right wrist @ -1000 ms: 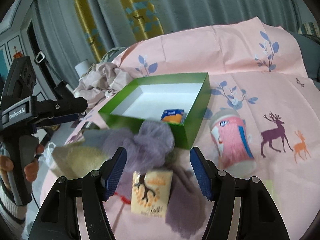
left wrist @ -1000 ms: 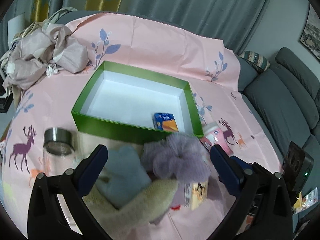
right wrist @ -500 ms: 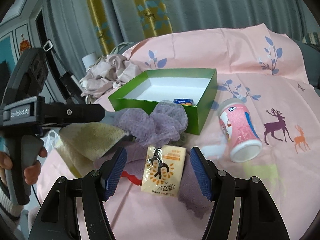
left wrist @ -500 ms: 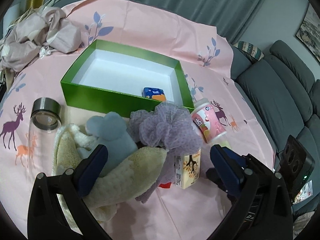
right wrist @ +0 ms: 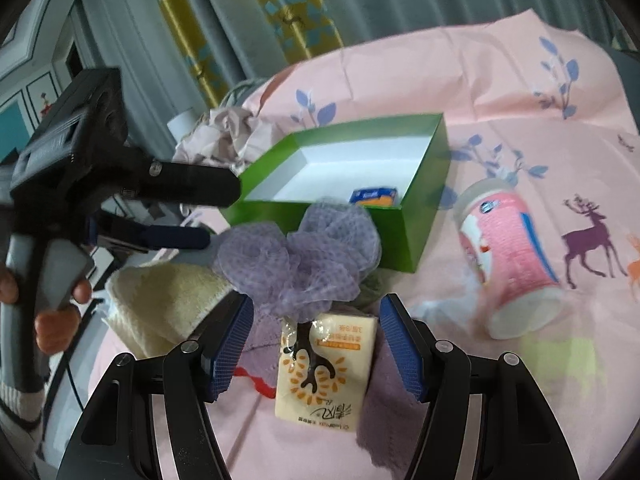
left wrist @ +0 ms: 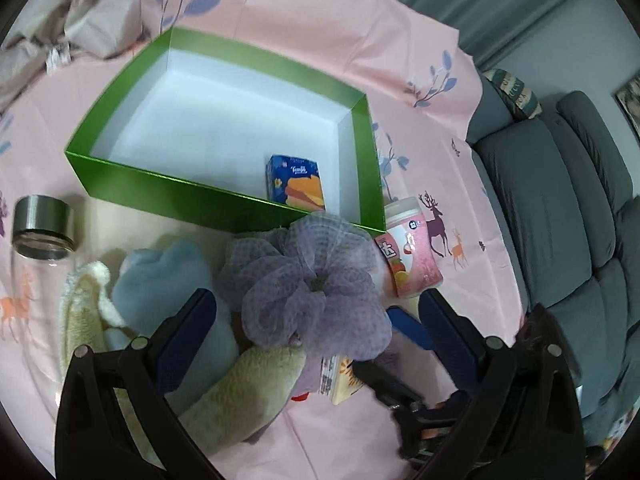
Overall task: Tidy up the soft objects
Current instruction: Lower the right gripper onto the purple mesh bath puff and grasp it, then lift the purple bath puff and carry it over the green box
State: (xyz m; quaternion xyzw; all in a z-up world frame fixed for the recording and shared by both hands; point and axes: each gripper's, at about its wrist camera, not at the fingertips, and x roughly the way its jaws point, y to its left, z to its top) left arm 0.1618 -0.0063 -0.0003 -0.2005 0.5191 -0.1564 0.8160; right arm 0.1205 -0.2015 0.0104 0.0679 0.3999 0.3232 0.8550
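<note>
Now both grippers have closed in on the heap of soft things at the near side of the pink deer-print tablecloth [left wrist: 400, 48], where a second ago they hung further back. The left gripper [left wrist: 318, 314] stands wide, straddling the fluffy lilac mesh bath pouf [left wrist: 308, 288]; the right gripper [right wrist: 316, 344] is also wide, around the cream tissue packet [right wrist: 326, 372] just near of that pouf. I judge a pick is close, though nothing is held yet. Beyond, the shallow green cardboard box [left wrist: 224, 200] holds only a small blue-and-orange tissue pack [left wrist: 296, 182] in its near right corner. Left of the pouf lie a pale blue plush cloth [left wrist: 164, 276] and a cream fleece towel [left wrist: 248, 392], outside the box.
</note>
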